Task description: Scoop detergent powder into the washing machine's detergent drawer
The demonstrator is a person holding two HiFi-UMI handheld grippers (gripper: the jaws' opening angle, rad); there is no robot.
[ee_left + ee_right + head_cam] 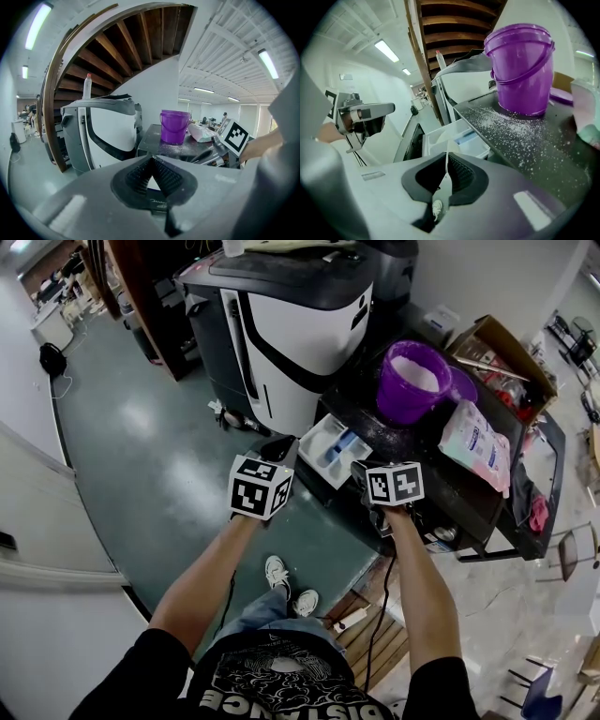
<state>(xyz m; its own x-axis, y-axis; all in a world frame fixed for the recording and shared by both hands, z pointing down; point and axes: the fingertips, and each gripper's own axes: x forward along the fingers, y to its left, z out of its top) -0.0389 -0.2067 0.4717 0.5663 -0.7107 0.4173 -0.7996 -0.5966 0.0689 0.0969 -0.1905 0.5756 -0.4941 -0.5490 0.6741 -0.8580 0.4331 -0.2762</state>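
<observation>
Beside the pulled-out white detergent drawer [314,461], the left tongs [151,159] are pressed together empty and the right tongs [446,157] pinch a thin white strip [448,147], perhaps a scoop handle, so dipping into the purple plastic powder bucket [403,401] seems next.

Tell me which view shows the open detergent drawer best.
The head view: it looks down into the detergent drawer and its compartments. The right gripper view shows it obliquely, partly behind its own jaws. The left gripper view barely shows it.

Purple bucket [403,401], apparently holding powder [413,372], stands near drawer [330,451].
</observation>
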